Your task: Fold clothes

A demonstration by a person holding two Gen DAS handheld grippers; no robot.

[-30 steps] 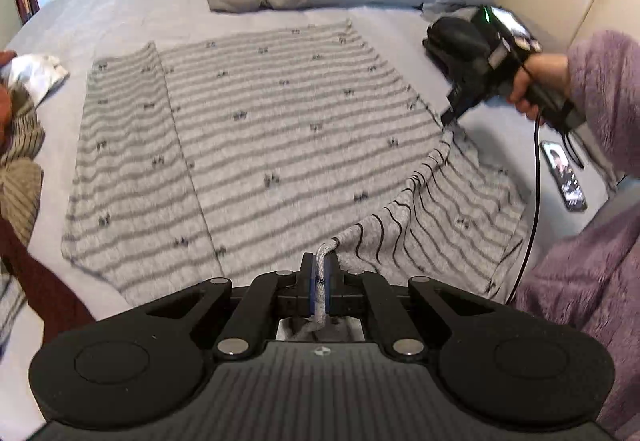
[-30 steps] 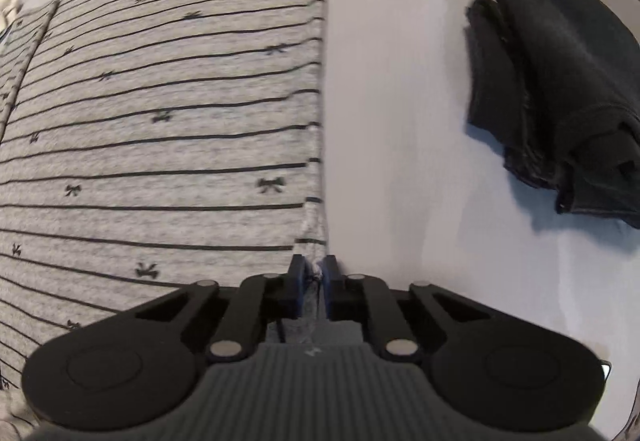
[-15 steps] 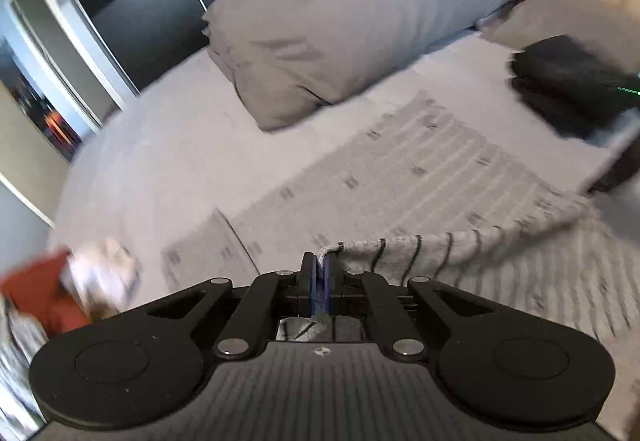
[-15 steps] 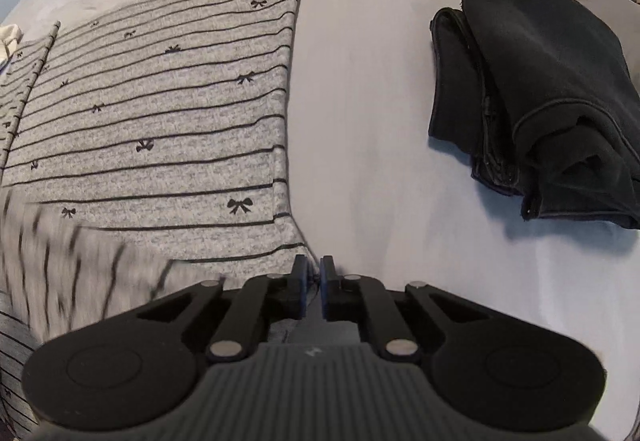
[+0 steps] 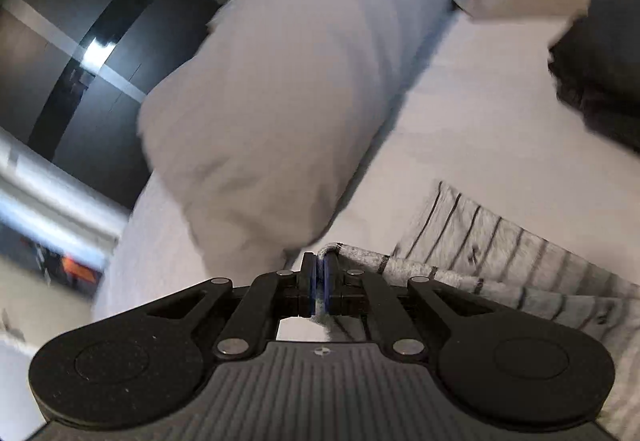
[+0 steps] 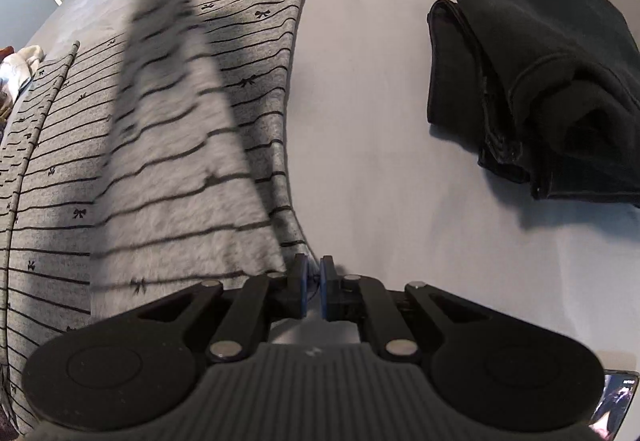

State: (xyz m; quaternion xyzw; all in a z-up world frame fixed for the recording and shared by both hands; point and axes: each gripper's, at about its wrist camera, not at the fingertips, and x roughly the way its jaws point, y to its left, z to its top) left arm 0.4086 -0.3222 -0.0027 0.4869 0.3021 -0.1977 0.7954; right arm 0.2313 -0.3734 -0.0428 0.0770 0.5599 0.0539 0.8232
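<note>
Pale bedding (image 6: 380, 121) carried a grey striped garment (image 6: 60, 181) spread flat, with folded black clothes (image 6: 540, 81) well apart to its right. The left gripper (image 5: 320, 277) was clamped on the garment's hem, lifted near a grey pillow (image 5: 280, 81). The right gripper (image 6: 314, 281), jaws nearly together, sat at the garment's edge, apparently pinching it, though blur hid the contact.

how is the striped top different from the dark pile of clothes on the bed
The striped top is light grey with thin black lines and small bows; the dark pile is plain black. The top lies mostly spread flat, one part lifted; the pile is folded and stacked. Both rest on the bed.
</note>
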